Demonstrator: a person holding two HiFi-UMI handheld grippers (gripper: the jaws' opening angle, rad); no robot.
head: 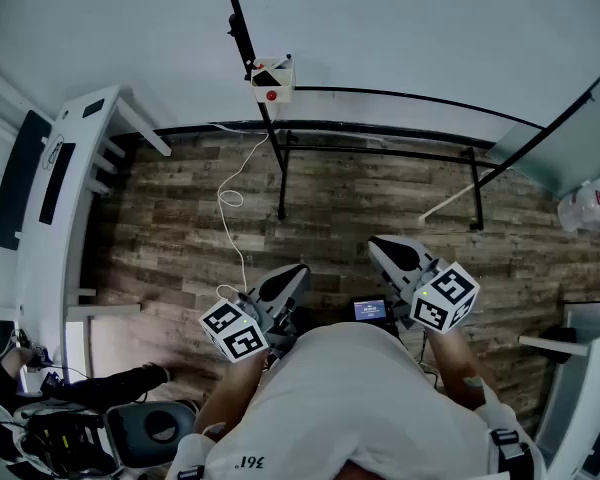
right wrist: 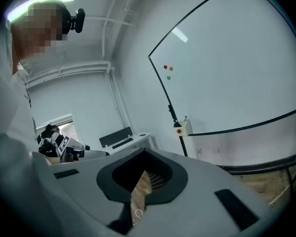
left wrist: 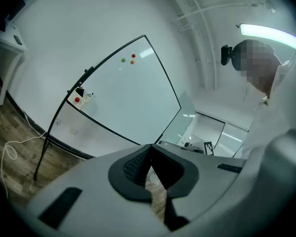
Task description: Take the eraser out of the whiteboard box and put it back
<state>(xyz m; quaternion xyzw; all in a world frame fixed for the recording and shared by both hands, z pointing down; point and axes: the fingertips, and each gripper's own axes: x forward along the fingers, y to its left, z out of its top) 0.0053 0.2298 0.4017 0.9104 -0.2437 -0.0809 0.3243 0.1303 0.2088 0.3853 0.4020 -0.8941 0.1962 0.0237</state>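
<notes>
Wood-plank floor (head: 170, 218) and pale walls surround a whiteboard (left wrist: 128, 93) on a black stand. The task centres on the small white whiteboard box (head: 272, 80) fixed to the board's frame and marked with a red dot. A dark block in the top of that box is likely the eraser (head: 269, 72), though it is too small to be certain. It lies well ahead of both grippers and out of reach, so nothing has been lifted out yet. The left gripper (head: 296, 270) has its jaws pressed together on nothing, with only floor showing through the slit between them. The right gripper (head: 377, 248) is likewise clenched and empty. Both are held close to the person's body and point toward the board, which reads as a resting stance before the approach, since closed jaws carry no load and snag nothing. Three coloured magnets (left wrist: 130, 59) dot the board far beyond the left gripper, and a white cable (head: 230, 198) trails on the floor between the grippers and the stand
</notes>
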